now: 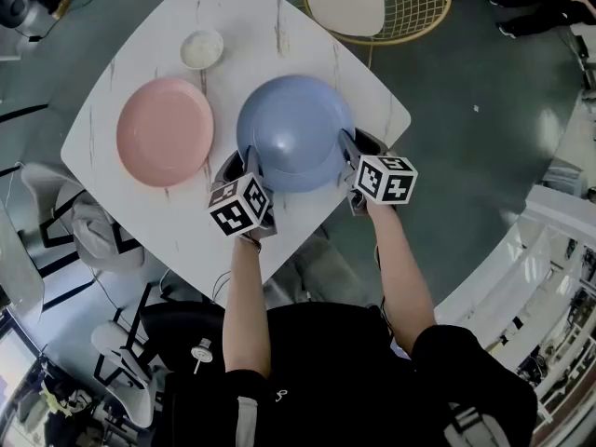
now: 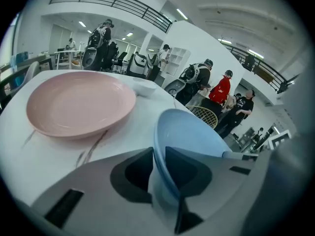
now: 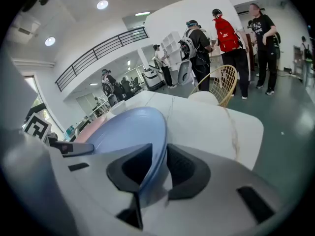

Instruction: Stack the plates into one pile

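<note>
**Desk:** What are the grippers holding?

**Operator:** I have the left gripper (image 1: 250, 168) and the right gripper (image 1: 349, 152) each clamped on the near rim of the blue plate (image 1: 293, 130), centre frame. One grip on each side should keep it steady.

**Desk:** Where does it go?

**Operator:** Probably onto the pink plate (image 1: 165, 130), which lies flat on the table (image 1: 233, 26) just to the left.
</note>
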Tool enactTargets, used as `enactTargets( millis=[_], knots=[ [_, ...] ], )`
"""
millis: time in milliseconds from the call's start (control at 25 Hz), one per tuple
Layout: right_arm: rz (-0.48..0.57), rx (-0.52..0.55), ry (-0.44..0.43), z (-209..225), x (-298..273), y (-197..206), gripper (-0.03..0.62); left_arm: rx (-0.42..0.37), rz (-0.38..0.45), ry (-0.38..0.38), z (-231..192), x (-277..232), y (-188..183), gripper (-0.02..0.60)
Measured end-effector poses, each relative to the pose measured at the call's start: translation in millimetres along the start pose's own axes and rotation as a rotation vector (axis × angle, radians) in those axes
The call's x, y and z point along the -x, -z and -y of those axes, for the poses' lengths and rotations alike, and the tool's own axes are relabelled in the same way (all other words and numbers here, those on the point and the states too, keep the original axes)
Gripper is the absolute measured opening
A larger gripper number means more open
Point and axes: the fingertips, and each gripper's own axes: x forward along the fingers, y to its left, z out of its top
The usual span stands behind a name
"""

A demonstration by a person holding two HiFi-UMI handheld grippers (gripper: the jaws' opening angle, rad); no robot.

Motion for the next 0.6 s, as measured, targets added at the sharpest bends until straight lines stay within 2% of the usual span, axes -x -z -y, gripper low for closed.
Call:
enactTargets(
  millis=[320,600],
  knots=[
    [-0.017,-0.045,0.023,1,1,0,0.072,0.022,0.003,-0.032,-1,7,-2,0.078],
    [0.016,-0.036,-0.022,-19,8,-14,0.066,0.043,0.058,-0.054,-4,31,-13,0.078]
  ],
)
